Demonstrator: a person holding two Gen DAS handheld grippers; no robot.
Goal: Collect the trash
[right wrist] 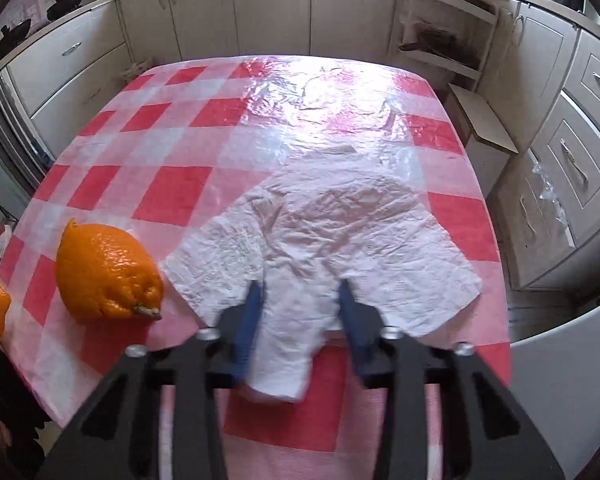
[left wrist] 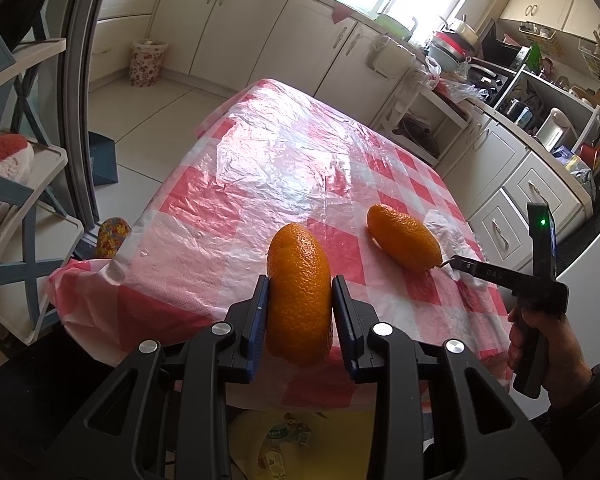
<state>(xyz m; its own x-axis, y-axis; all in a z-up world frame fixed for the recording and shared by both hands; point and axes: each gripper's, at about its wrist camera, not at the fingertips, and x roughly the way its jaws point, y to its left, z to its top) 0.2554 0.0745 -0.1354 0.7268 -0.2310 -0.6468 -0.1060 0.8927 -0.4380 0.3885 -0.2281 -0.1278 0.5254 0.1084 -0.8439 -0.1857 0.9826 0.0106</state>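
A: What is around the table (right wrist: 112, 152)?

B: It wears a red-and-white checked plastic cloth (left wrist: 204, 208). Cream cupboards (left wrist: 260, 28) line the far wall, a flowered bin (left wrist: 148, 62) stands on the floor by them, and a blue-and-white shelf rack (left wrist: 24, 208) stands on the left. A crowded worktop (left wrist: 540, 92) runs along the right. Nothing blocks the things on the table.

A: And the trash?

B: There are two pieces of orange peel and a crumpled white paper napkin (right wrist: 340, 236). One orange peel (left wrist: 300, 296) stands upright between the blue pads of the left tool (left wrist: 300, 312), which is clamped on it at the near edge of the table. The second peel (right wrist: 108, 272) lies on the cloth, just left of the napkin, its stem towards the camera.

A: The right tool?

B: The right tool (right wrist: 300, 312) is down on the near part of the napkin. A bunched fold sits between its fingers, but the view is blurred and I cannot tell whether the pads press on it. A hand (left wrist: 540, 344) holds its handle.

A: Any writing?

B: The letters "DAS" on the side of the right tool; a yellow package (left wrist: 288, 440) under the table has a label too small to read.
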